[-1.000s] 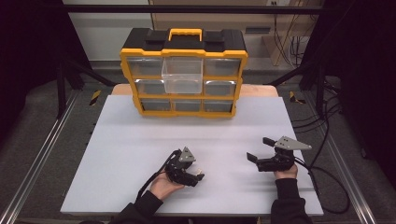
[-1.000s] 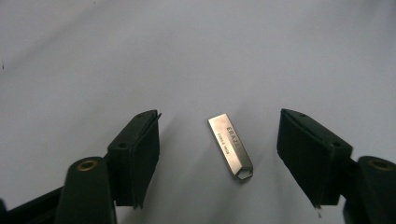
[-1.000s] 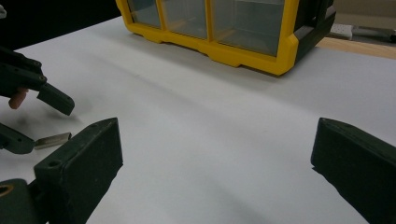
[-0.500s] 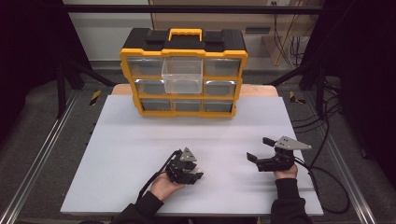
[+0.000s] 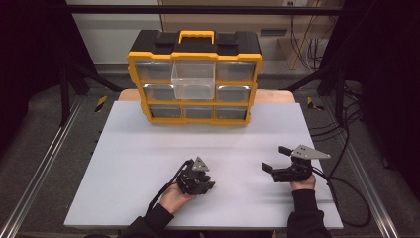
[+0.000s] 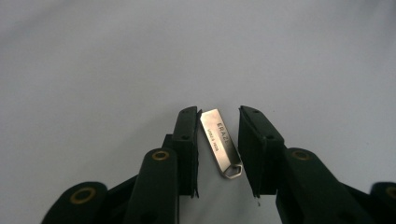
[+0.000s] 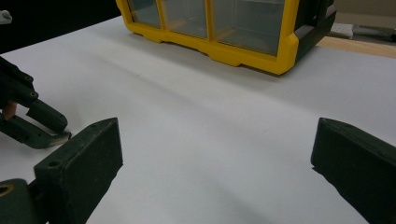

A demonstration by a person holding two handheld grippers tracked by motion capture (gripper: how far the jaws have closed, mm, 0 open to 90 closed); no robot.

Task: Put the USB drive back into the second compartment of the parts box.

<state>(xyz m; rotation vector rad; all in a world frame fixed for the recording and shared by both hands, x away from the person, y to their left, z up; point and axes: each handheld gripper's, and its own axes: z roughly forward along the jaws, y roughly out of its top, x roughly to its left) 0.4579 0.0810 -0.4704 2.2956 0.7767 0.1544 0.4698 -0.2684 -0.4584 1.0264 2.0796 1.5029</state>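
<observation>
A small silver metal USB stick [image 6: 220, 142] lies flat on the white tabletop [image 5: 138, 153], its printed face up and its loop end toward the camera. My left gripper [image 6: 218, 115] points down over it, and its jaws have just been closing with the stick between them. One pad touches the stick's far corner, while a gap remains at the other pad. In the high view the left gripper [image 5: 207, 185] is at the front centre. My right gripper [image 5: 275, 157] rests to its right, open wide and holding nothing, as the right gripper view [image 7: 217, 140] also shows.
A yellow and black organizer box [image 5: 242, 42] with small clear drawers stands at the table's far edge. Its top middle drawer [image 5: 194, 79] is pulled out. Cables trail off the table's right side [image 5: 341, 183].
The left gripper's jaws have drawn closer together around the stick. Both hands stay where they were.
</observation>
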